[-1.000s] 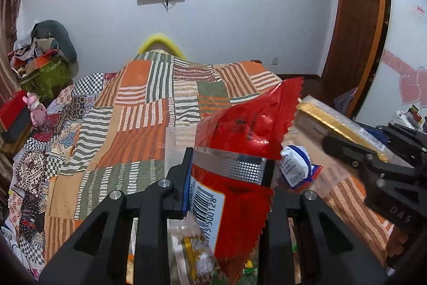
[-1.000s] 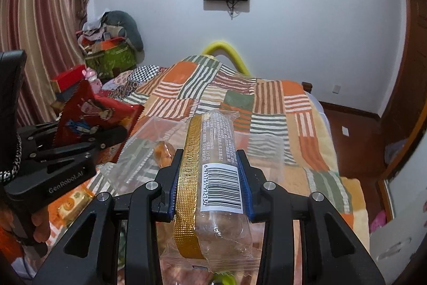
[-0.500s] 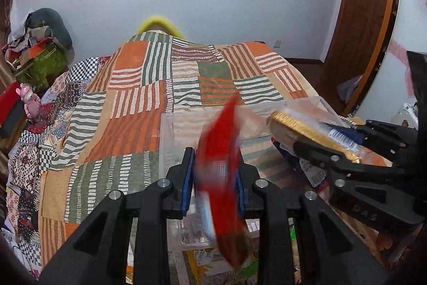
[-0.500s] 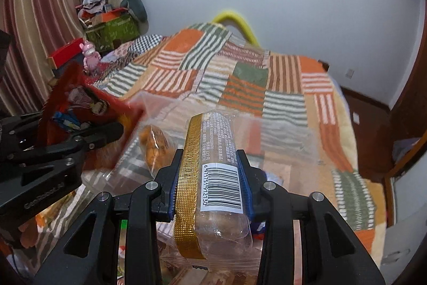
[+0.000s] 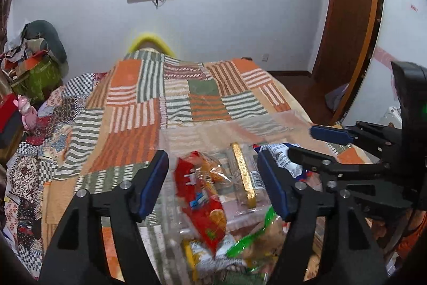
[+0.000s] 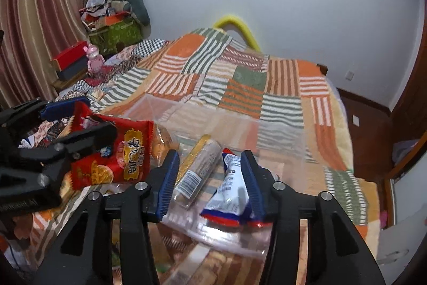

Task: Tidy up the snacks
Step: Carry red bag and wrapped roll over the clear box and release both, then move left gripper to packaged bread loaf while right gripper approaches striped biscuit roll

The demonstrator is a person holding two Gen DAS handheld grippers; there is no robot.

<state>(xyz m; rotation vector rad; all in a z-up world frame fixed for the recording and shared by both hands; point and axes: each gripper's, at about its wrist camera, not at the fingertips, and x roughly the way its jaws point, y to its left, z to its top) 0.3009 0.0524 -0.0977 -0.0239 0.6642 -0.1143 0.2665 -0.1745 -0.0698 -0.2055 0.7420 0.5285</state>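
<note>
A clear plastic box [image 6: 280, 130] sits on the patchwork bed. In it lie a red snack bag [image 6: 120, 159], a clear roll pack with a gold strip [image 6: 198, 164] and a white-blue packet [image 6: 232, 194]. My right gripper [image 6: 210, 183] is open and empty just above the roll pack and the packet. My left gripper [image 5: 213, 183] is open and empty above the red bag [image 5: 202, 202] and the gold-strip pack [image 5: 244, 175]. The right gripper also shows at the right of the left wrist view [image 5: 317, 143].
More loose snacks, one in a green wrapper [image 5: 253, 234], lie near the box's front edge. The striped quilt [image 6: 240, 87] stretches beyond the box. A red box and a pink toy [image 6: 93, 60] stand at the bed's left side. A wooden door [image 5: 347, 18] is at the right.
Both grippers have opened. The left let go of the red bag and the right let go of the gold-strip pack; both packs now lie in the clear box.
</note>
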